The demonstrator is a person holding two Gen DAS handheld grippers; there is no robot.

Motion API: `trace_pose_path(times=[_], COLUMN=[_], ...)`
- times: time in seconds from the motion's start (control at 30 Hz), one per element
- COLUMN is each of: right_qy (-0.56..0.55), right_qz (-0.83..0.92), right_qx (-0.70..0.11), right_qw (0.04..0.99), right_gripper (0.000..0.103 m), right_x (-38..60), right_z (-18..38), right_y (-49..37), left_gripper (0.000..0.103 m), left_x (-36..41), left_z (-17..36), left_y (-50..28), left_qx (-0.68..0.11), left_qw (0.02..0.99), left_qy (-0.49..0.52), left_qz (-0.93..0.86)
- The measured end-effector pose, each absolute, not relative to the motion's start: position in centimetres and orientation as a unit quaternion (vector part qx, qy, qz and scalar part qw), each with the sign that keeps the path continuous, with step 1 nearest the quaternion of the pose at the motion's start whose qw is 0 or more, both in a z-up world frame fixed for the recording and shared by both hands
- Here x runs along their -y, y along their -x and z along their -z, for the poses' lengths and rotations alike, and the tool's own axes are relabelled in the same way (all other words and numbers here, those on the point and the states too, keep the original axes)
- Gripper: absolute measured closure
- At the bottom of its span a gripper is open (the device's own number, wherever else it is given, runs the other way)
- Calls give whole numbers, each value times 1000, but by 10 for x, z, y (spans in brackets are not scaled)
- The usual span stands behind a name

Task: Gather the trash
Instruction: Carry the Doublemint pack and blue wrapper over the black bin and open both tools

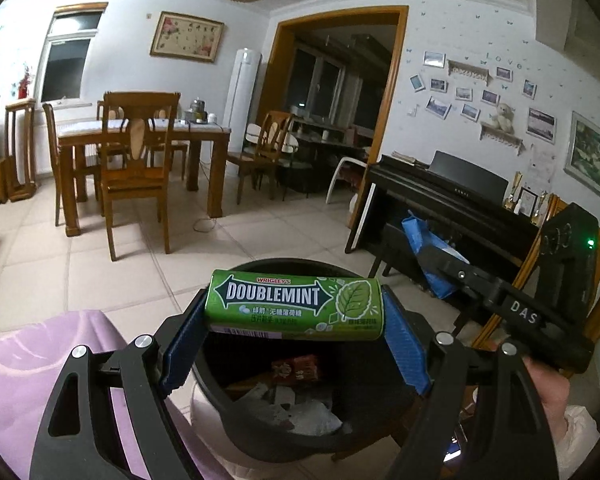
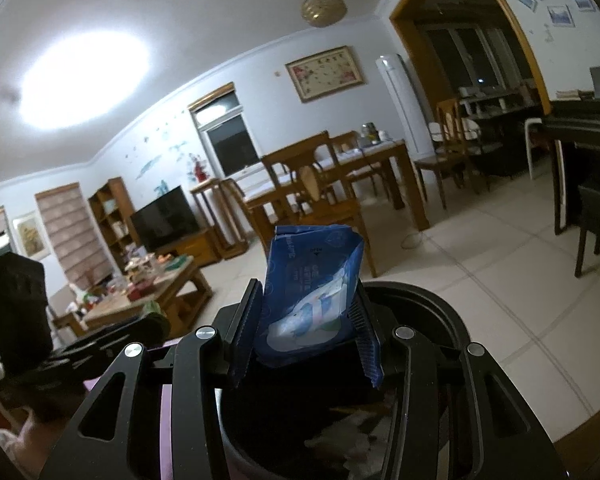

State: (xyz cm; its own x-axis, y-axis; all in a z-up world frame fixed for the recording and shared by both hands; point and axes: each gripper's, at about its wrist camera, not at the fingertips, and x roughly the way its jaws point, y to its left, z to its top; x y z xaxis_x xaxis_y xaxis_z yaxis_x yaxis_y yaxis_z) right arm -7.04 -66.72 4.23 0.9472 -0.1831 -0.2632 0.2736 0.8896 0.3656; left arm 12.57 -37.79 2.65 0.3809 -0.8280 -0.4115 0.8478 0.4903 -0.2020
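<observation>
My left gripper (image 1: 294,320) is shut on a green Doublemint box (image 1: 294,305) and holds it level, right above the open black trash bin (image 1: 228,404). Inside the bin lie white crumpled paper (image 1: 308,416) and a red wrapper (image 1: 296,368). My right gripper (image 2: 308,316) is shut on a blue wet-wipe packet (image 2: 312,292), held over the same black bin (image 2: 432,308). The right gripper with its blue packet (image 1: 424,248) also shows at the right of the left wrist view.
A purple cloth surface (image 1: 24,364) lies left of the bin. A black piano (image 1: 452,204) stands at the right. A wooden dining table with chairs (image 1: 140,148) stands across the tiled floor. A cluttered coffee table (image 2: 148,284) and a TV (image 2: 164,220) are at left.
</observation>
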Motion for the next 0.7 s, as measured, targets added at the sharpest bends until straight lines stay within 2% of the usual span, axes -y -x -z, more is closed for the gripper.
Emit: trace_pose_path(times=[0.7], right_qy=[-215], right_qz=[127], right_qx=[-135], right_qw=[959], right_gripper=[59], right_x=[675], right_z=[-17], right_y=[34], left_gripper=[23], left_x=[428], left_z=[-8], left_y=[-126], left_qx=[-263], left_qw=[815], left_qy=[-44], left_qz=[514])
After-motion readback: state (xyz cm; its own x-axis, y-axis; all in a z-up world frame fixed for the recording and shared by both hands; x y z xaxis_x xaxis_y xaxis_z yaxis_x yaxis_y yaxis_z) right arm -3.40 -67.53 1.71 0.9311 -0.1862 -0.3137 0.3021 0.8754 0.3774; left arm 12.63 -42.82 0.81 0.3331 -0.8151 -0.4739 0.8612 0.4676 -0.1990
